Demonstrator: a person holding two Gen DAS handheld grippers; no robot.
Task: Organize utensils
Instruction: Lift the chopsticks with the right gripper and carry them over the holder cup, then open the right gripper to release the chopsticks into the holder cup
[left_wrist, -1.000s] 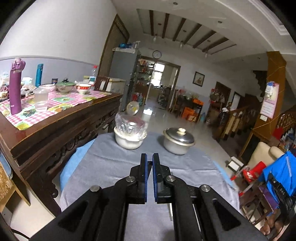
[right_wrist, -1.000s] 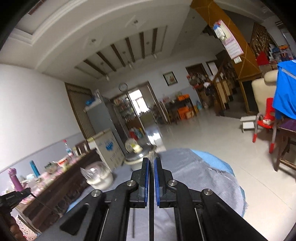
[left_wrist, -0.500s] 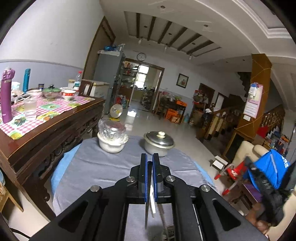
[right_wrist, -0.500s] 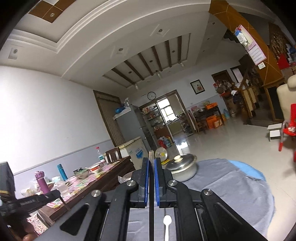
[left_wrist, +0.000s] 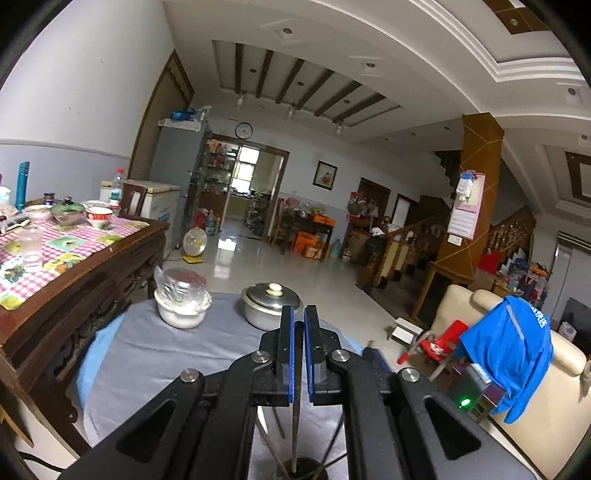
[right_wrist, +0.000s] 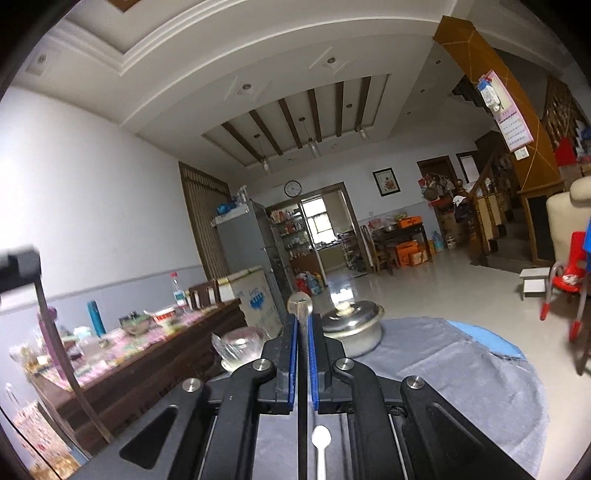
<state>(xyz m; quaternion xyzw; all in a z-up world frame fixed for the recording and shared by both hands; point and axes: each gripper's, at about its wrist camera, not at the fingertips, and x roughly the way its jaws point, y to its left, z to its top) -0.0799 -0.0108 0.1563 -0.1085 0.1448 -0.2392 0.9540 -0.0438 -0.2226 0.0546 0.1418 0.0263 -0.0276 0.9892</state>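
My left gripper (left_wrist: 299, 317) is shut on a thin flat metal utensil (left_wrist: 295, 424) that hangs down from between the blue pads toward a dark round holder (left_wrist: 301, 469) with several other thin utensils in it. My right gripper (right_wrist: 303, 321) is shut on a metal utensil handle (right_wrist: 301, 306) whose rounded end sticks up past the fingertips. A white plastic spoon (right_wrist: 320, 446) lies on the grey cloth below the right gripper.
A grey cloth covers the round table (left_wrist: 155, 354). A lidded steel pot (left_wrist: 269, 302) and a white bowl under plastic wrap (left_wrist: 181, 299) stand at its far side. A dark wooden sideboard (left_wrist: 74, 266) with dishes runs along the left. A sofa (left_wrist: 461, 310) stands at the right.
Both grippers have tilted and shifted over the table. The left one now hangs its utensil over the dark holder. The right utensil's rounded end shows above the fingertips.
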